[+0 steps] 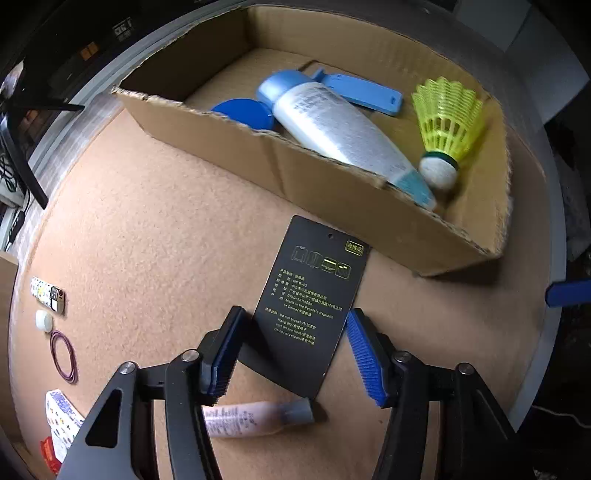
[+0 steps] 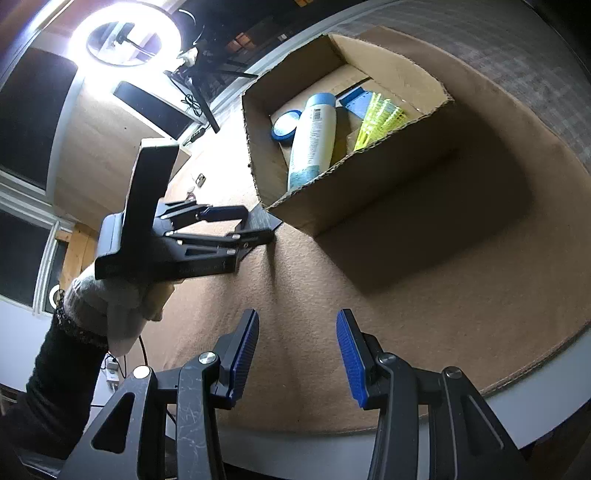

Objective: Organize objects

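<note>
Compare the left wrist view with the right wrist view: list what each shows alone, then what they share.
Left wrist only: a small pink tube, a purple rubber band and a white cap on the mat, plus the black tag's print.
Right wrist only: the gloved hand carrying the left gripper, and a ring light.
Both: the cardboard box holding a white bottle and yellow shuttlecock.

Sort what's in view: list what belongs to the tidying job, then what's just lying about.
Job: black tag between left gripper fingers; cardboard box; small tube; purple rubber band.

Lying about: ring light; dark monitor.
</note>
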